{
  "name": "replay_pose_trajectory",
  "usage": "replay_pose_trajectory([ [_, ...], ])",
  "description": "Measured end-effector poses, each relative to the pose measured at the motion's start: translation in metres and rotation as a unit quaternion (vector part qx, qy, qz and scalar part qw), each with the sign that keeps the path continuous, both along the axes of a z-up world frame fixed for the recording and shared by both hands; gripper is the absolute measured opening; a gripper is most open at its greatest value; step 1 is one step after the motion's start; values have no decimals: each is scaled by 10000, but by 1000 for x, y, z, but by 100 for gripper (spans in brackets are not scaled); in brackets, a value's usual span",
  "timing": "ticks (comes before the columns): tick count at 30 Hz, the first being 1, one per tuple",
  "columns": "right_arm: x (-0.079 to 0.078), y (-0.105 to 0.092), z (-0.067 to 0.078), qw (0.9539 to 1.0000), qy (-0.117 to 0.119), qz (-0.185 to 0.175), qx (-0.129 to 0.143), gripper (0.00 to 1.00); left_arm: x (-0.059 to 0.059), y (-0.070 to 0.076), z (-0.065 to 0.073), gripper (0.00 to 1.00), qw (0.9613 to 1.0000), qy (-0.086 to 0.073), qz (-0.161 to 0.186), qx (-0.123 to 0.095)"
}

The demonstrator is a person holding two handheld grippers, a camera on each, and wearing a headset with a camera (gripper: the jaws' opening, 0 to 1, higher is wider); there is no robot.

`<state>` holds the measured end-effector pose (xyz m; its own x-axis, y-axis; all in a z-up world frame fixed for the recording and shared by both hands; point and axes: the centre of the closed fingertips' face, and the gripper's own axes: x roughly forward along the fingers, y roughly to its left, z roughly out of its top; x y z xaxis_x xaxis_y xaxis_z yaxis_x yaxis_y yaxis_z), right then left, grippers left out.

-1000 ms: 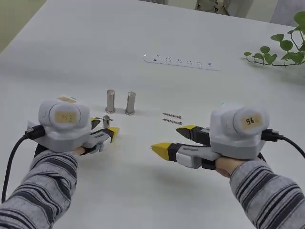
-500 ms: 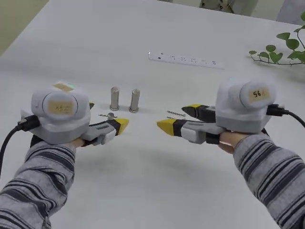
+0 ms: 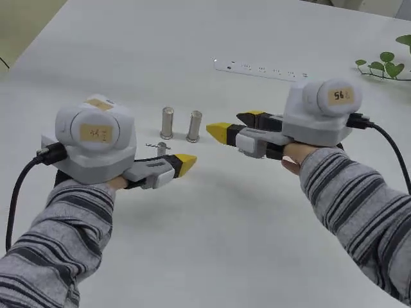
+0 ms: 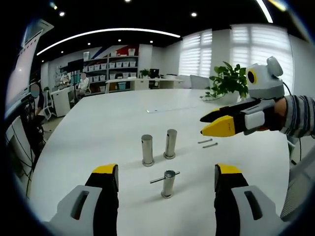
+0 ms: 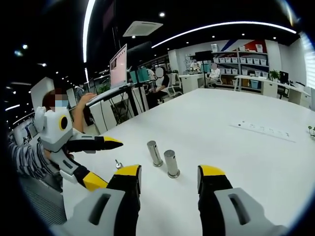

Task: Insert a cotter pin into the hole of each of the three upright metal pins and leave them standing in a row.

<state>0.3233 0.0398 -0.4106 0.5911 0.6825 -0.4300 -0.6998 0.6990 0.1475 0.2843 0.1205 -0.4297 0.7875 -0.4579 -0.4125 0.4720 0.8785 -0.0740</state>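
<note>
Just swung the right claw (image 3: pixel 231 124) forward beside the two bare metal pins (image 4: pixel 170 143) — wide open, empty, like the left claw (image 5: pixel 105 162) behind the third pin (image 4: pixel 168 184), already holding its cotter pin (image 4: pixel 159 179) — so likely goes for the loose cotter pins (image 4: pixel 209 143) next.

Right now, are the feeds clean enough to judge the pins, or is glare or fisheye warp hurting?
Head view: soft even light, faint shadows, no glare; the bare pins look sharp. Left gripper view: fisheye bows the ceiling light strip, but the fitted pin and its cotter pin are crisp. Right gripper view: same bowing; the bare pins are small but distinct.
</note>
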Motion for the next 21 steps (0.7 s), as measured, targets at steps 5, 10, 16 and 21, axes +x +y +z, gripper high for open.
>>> replay_pose_trajectory([
  [5, 10, 16, -10, 9999, -51, 101, -71, 33, 2, -1, 3, 86, 10000, -80, -6, -44],
  [10, 19, 29, -21, 9995, -73, 252, -181, 29, 3, -4, 3, 88, 9998, -108, -33, -152],
  [16, 33, 39, -40, 9989, -14, 374, -279, 23, 4, -2, 1, 93, 9999, -85, -38, -126],
  [21, 44, 39, -50, 9991, 62, 301, -280, 22, 4, -1, -1, 97, 9999, -58, -49, -133],
])
